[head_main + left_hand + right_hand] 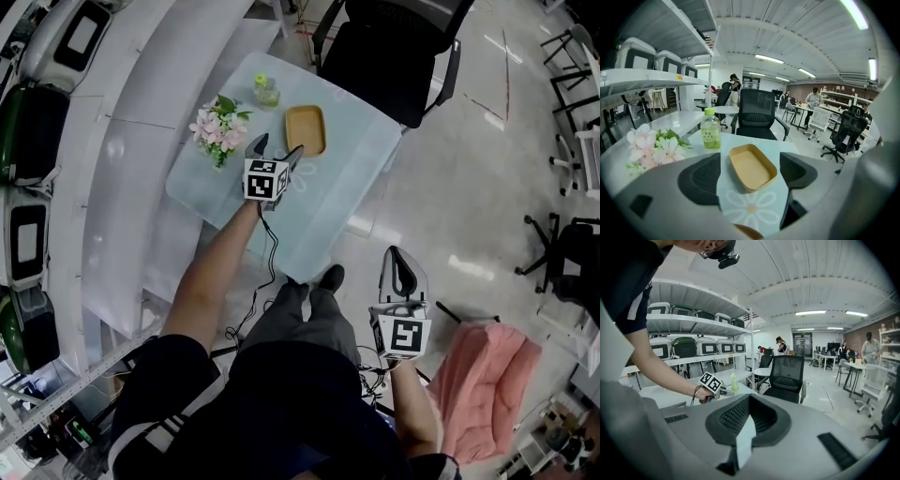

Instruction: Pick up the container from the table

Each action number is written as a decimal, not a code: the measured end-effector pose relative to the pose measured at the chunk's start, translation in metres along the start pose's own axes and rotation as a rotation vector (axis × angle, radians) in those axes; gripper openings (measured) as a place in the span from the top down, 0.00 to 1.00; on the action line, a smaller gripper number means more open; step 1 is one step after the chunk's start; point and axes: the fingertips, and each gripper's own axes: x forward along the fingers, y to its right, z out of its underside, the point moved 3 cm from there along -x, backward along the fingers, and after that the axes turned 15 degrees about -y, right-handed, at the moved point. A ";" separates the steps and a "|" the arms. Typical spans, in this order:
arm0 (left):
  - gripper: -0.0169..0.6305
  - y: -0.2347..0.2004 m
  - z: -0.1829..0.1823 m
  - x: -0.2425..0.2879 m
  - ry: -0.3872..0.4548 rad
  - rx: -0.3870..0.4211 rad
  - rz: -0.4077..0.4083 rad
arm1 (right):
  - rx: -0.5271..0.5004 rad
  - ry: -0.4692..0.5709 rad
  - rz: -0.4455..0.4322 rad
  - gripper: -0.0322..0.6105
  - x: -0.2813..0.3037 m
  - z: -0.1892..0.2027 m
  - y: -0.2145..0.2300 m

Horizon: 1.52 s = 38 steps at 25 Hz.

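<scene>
One tan container [306,129] is lying empty on the table [349,180], near a green bottle [266,91]. The left tool [277,148] is hovering spread just before it. The right tool [400,255] is hanging pressed together, holding nothing.

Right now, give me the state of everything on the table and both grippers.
container: upright, empty, on the table, not gripped
bottle: upright, cap on
flowers: on the table, untouched
left gripper: open, aimed at the container
right gripper: shut, empty, away from the table
</scene>
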 end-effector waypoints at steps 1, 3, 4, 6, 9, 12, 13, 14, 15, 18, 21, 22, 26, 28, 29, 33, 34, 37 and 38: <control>0.37 -0.003 0.000 0.006 -0.007 -0.004 0.001 | 0.000 0.000 -0.003 0.95 0.003 0.000 -0.001; 0.38 -0.008 0.000 0.017 -0.019 -0.005 0.001 | 0.000 -0.002 -0.008 0.95 0.008 0.000 -0.002; 0.39 -0.010 0.000 0.022 -0.026 -0.005 0.001 | 0.001 -0.004 -0.009 0.95 0.010 0.000 -0.002; 0.41 -0.015 0.000 0.032 -0.041 -0.010 0.002 | 0.000 -0.011 -0.009 0.95 0.014 0.001 -0.001; 0.45 -0.022 -0.001 0.047 -0.065 -0.019 0.007 | 0.002 -0.025 -0.006 0.95 0.020 0.005 0.000; 0.50 -0.027 0.002 0.060 -0.102 -0.030 0.009 | 0.007 -0.040 -0.003 0.95 0.024 0.009 0.001; 0.52 -0.029 0.004 0.065 -0.117 -0.037 0.008 | 0.007 -0.047 -0.003 0.95 0.026 0.011 0.002; 0.54 -0.032 0.006 0.069 -0.131 -0.046 0.006 | 0.007 -0.054 -0.002 0.95 0.027 0.013 0.002; 0.56 -0.034 0.007 0.073 -0.145 -0.056 0.004 | 0.005 -0.061 -0.001 0.95 0.029 0.015 0.003; 0.61 -0.038 0.009 0.083 -0.176 -0.069 0.001 | 0.011 -0.070 0.002 0.95 0.032 0.018 0.004; 0.64 -0.039 0.012 0.091 -0.198 -0.063 -0.004 | 0.014 -0.078 0.002 0.95 0.036 0.020 0.005; 0.65 -0.039 0.013 0.093 -0.205 -0.066 -0.006 | 0.015 -0.082 0.002 0.95 0.036 0.021 0.005; 0.70 -0.043 0.020 0.101 -0.237 -0.081 -0.012 | 0.017 -0.097 0.005 0.95 0.039 0.024 0.007; 0.71 -0.045 0.021 0.105 -0.250 -0.088 -0.013 | 0.017 -0.102 0.007 0.95 0.041 0.025 0.008; 0.72 -0.045 0.022 0.106 -0.255 -0.092 -0.013 | 0.017 -0.106 0.007 0.95 0.042 0.027 0.009; 0.75 -0.046 0.024 0.110 -0.269 -0.099 -0.011 | 0.011 -0.122 0.008 0.95 0.045 0.031 0.011; 0.75 -0.046 0.024 0.111 -0.273 -0.100 -0.012 | 0.013 -0.121 0.007 0.95 0.046 0.030 0.011; 0.78 -0.046 0.027 0.112 -0.288 -0.106 -0.012 | 0.018 -0.119 0.007 0.95 0.048 0.030 0.010; 0.79 -0.046 0.027 0.112 -0.292 -0.107 -0.012 | 0.014 -0.123 0.008 0.95 0.048 0.031 0.010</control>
